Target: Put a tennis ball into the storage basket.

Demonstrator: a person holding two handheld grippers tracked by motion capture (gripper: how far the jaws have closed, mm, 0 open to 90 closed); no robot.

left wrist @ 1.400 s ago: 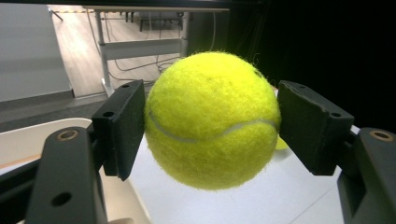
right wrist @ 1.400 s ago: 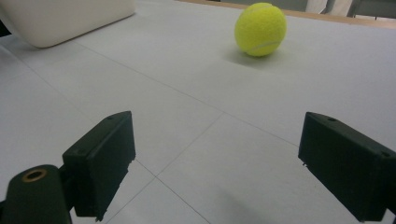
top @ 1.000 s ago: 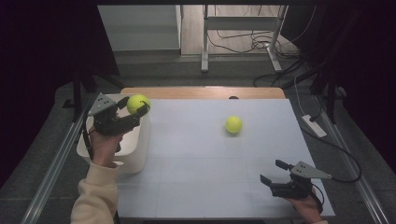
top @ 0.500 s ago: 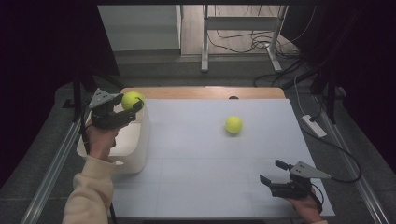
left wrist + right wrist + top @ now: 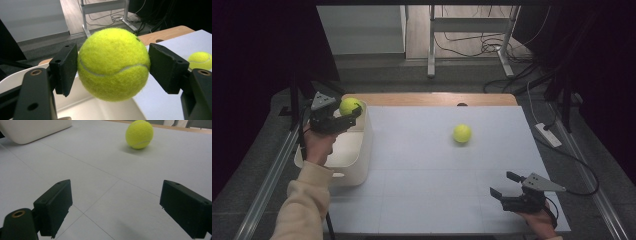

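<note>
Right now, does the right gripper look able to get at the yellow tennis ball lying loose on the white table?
Probably yes. The right gripper is open and holds nothing, and the yellow tennis ball lies straight ahead of its jaws with bare white table between them. It is still well apart, so the hand must move forward.

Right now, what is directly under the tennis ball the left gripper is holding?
The held tennis ball, clamped in the left gripper, hangs over the white bin at its far rim. The bin's pale inner wall shows below it; the gripper and hand cover much of the bin floor.
</note>
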